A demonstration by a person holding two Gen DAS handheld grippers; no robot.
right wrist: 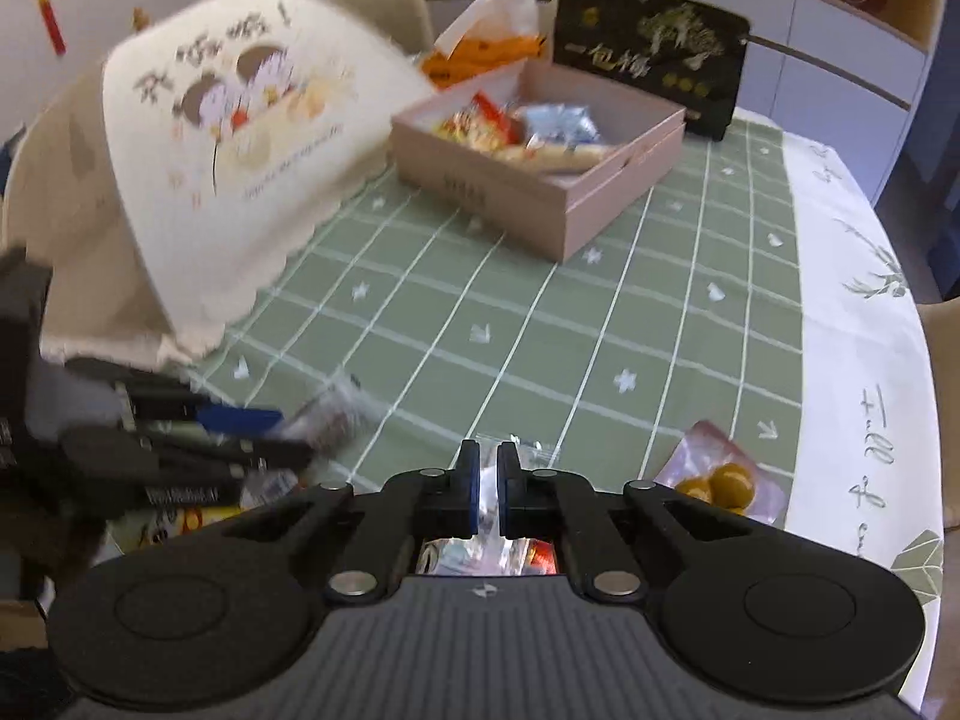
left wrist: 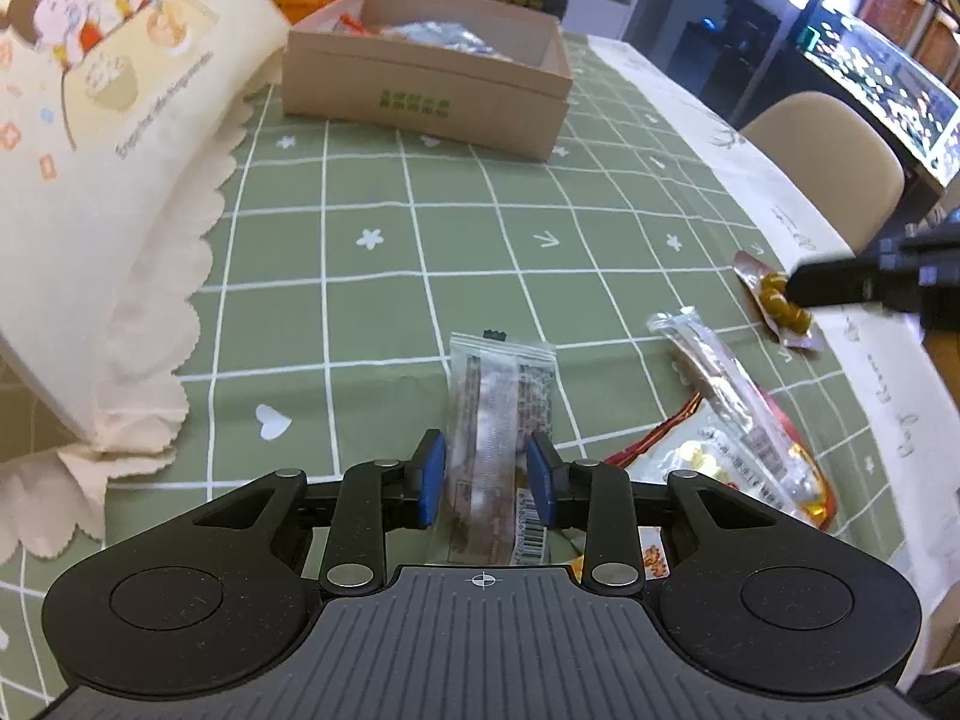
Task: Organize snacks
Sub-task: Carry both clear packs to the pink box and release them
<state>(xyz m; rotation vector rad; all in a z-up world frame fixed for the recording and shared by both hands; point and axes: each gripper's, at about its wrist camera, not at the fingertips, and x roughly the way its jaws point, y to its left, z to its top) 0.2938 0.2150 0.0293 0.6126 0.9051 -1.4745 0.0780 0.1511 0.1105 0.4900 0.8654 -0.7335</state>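
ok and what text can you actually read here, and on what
"一包梅", gold, on the black box
"Enjoy the…" on the cream bag, rest blurred
green print on the cardboard box: unreadable
barcode digits on the clear snack packet: too small

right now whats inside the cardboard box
The cardboard box holds several snack packets: a silvery-blue packet, red-and-yellow wrappers and a pale long packet. Whatever lies under them is covered.
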